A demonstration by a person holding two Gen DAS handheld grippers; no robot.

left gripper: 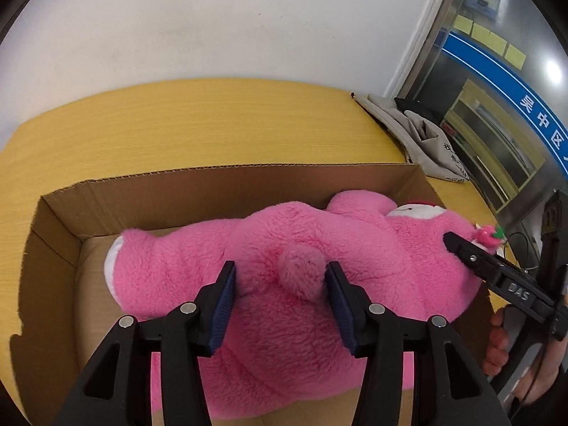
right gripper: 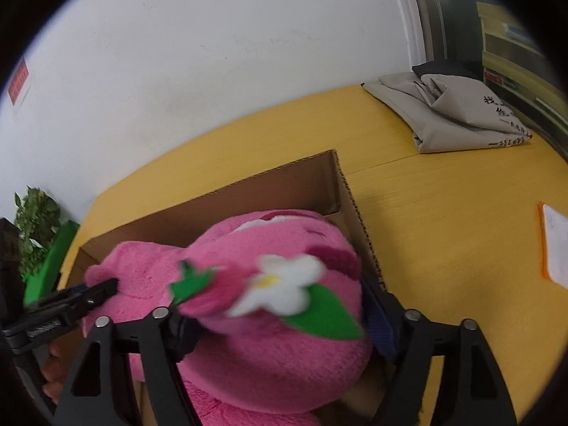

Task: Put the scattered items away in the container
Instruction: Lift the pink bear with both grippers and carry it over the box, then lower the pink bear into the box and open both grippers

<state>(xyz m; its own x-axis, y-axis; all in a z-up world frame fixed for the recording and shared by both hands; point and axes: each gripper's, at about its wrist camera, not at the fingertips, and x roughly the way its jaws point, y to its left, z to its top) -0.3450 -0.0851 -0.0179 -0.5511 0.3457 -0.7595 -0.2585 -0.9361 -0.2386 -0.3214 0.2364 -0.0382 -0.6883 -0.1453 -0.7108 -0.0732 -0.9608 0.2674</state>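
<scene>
A big pink plush toy (left gripper: pixel 213 248) lies on its front in the open cardboard box (left gripper: pixel 230 170), tail up. My left gripper (left gripper: pixel 280 301) stands over its rear, and the blue pads (left gripper: pixel 225 305) flank the round tail without pinching the fur. In the right wrist view the toy's head (right gripper: pixel 266 365), with its white flower and green leaves, fills the gap of my right gripper (right gripper: pixel 280 319). Those jaws stand wide and are not squeezing it. The head rests at the box's (right gripper: pixel 248 184) right end. Each gripper's finger shows in the other's view, and a hand holds each.
The box sits on a yellow table (right gripper: pixel 443 230) against a white wall. A folded grey cloth bag (right gripper: pixel 454 113) lies at the far right corner, and a white sheet with an orange edge (right gripper: pixel 557 248) lies to the right. A plant (right gripper: pixel 35 220) stands left of the table.
</scene>
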